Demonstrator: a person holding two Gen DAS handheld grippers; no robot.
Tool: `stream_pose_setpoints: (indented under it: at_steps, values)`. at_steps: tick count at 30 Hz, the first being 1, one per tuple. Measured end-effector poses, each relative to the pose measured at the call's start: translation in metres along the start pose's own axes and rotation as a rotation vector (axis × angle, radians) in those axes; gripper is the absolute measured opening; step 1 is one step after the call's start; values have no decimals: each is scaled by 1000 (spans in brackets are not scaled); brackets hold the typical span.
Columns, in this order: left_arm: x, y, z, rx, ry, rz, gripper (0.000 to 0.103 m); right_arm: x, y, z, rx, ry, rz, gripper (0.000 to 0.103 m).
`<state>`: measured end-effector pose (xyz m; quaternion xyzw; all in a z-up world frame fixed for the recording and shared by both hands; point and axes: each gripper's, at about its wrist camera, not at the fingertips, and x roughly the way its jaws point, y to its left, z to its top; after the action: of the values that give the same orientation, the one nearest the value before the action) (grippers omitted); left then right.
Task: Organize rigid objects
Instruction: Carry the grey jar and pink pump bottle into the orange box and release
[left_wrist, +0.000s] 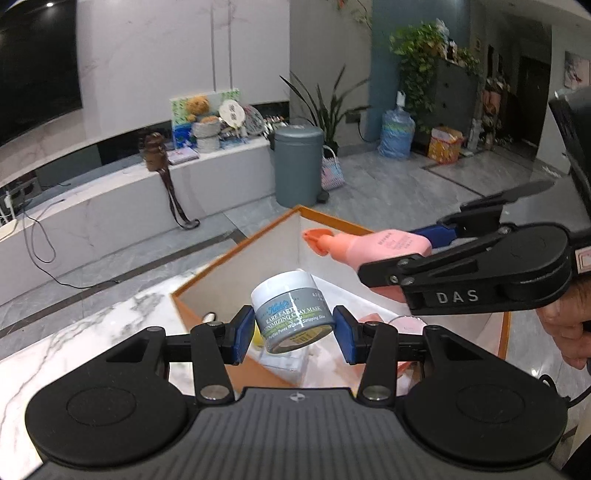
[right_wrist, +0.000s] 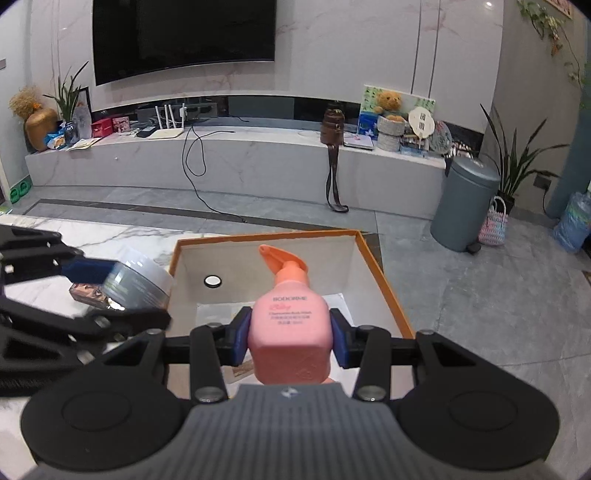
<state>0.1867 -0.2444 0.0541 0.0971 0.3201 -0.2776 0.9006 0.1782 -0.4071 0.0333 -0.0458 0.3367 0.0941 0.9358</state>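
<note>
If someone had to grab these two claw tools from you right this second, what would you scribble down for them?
Left gripper: shut on the grey clay mask jar, held over the near edge of the orange-rimmed box.
Right gripper: shut on the pink pump bottle, held above the box's inside.
In the box: a small round white item and some papers.
Done: both items picked up.
Left: set both inside and let go.

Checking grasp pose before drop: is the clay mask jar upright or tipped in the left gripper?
Tipped. The clay mask jar sits clamped between the left gripper's blue pads, label slanted, white lid leaning away, base rim facing the camera.
</note>
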Motion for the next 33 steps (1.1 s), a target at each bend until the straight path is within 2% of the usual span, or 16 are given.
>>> stream_pose_setpoints:
  at_steps: [6,15,33]
  values:
    - [23,-8,-3,-12,60,-31,53,24,-12,0,-13,74,-8,43]
    - [58,-23,5,44,170,-29,53,59,-18,0,-7,170,-13,43]
    - [104,-41,-5,154,389,-25,53,98,-31,-4,17,267,-13,43]
